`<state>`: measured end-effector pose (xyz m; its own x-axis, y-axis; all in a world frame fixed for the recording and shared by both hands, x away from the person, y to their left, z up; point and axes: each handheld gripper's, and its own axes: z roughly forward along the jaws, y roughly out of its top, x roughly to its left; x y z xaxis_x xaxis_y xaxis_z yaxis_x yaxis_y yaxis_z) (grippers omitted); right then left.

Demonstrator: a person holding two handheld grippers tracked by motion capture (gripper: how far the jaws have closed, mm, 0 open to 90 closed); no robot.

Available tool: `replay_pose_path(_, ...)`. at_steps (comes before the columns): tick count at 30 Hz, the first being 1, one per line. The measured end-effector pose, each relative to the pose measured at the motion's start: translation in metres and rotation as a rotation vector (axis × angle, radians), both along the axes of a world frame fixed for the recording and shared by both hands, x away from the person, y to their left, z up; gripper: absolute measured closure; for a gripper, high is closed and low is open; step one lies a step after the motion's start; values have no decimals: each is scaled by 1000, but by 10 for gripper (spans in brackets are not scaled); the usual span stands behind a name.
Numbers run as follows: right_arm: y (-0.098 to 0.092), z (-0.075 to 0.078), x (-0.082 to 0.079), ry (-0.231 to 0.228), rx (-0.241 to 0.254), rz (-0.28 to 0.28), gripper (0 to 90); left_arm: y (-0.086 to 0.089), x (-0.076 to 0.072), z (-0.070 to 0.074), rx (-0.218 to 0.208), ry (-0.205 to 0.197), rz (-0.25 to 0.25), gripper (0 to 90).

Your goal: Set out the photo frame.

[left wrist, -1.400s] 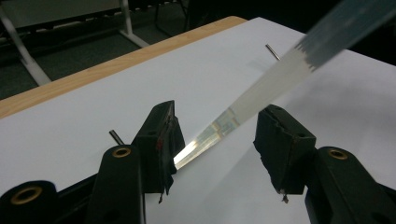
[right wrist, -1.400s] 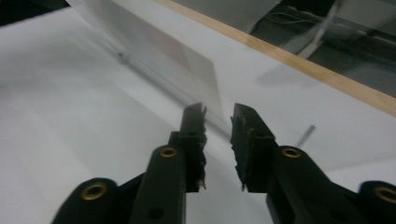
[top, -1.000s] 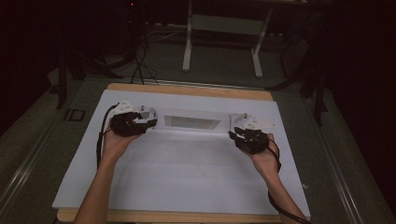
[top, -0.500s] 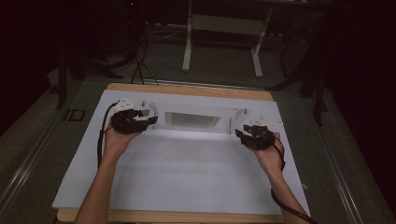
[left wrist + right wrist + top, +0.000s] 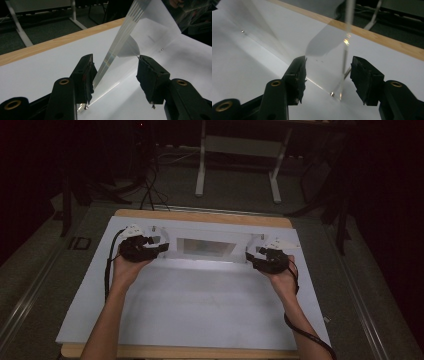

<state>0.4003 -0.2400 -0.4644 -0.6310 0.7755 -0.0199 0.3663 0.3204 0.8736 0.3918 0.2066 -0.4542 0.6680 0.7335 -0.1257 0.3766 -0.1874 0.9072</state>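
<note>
Here's a clear acrylic stand (image 5: 207,247) standing upright on the white sheet (image 5: 200,310) that covers the wooden table (image 5: 200,216), toward the sheet's far edge, with a darker rectangular window in the stand's middle and a rounded cut-out near each of its ends. The left gripper (image 5: 159,245) sits at the stand's left end, its hand (image 5: 125,270) coming in from the near side. In the left gripper view, the left gripper (image 5: 115,77) has the stand's thin panel edge (image 5: 117,42) running between its jaws, close against the left pad; the right pad stands clear of it, so the jaws are spread and not pinching the panel. Over at the stand's right end, the right gripper (image 5: 252,257) is held by the other hand (image 5: 282,280), cable (image 5: 305,332) trailing back toward the near edge of the sheet. Its jaws have just been opening: in the right gripper view, the right gripper (image 5: 328,75) has the stand's transparent end plate (image 5: 324,62) between its jaws with a gap on both sides, released, and a small screw (image 5: 332,94) shows at the plate's foot on the sheet.
</note>
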Motion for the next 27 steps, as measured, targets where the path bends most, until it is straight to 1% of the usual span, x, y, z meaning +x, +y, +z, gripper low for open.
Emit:
replay_pose_path(3,2,-3,2,-13,14,20,458,-1,2,-2,-2,-1,4,459)
replay_pose_path(5,2,-4,4,-16,26,31,461,-4,4,-5,16,0,10,435)
replay_pose_path(7,3,-5,5,-18,32,38,464,-7,4,-7,33,-11,13,431)
replay_pose_path(8,3,-6,5,-13,37,42,470,-8,5,-8,33,-16,15,422)
replay_pose_path(10,4,-6,6,-14,43,42,472,-8,5,-10,26,-23,21,413)
replay_pose_path(12,4,-7,7,-15,49,39,473,-9,7,-13,9,-27,29,409)
replay_pose_path(15,3,-7,8,-19,55,37,474,-11,8,-17,4,-40,40,401)
replay_pose_path(17,4,-8,8,-18,61,32,474,-12,9,-19,2,-58,49,396)
replay_pose_path(20,4,-8,9,-27,66,24,473,-13,9,-21,2,-75,57,397)
replay_pose_path(22,5,-9,9,-34,66,18,473,-14,10,-22,13,-81,64,397)
replay_pose_path(24,6,-9,10,-37,65,13,473,-16,10,-21,34,-87,74,397)
replay_pose_path(27,8,-9,10,-53,50,2,472,-20,10,-20,65,-97,93,395)
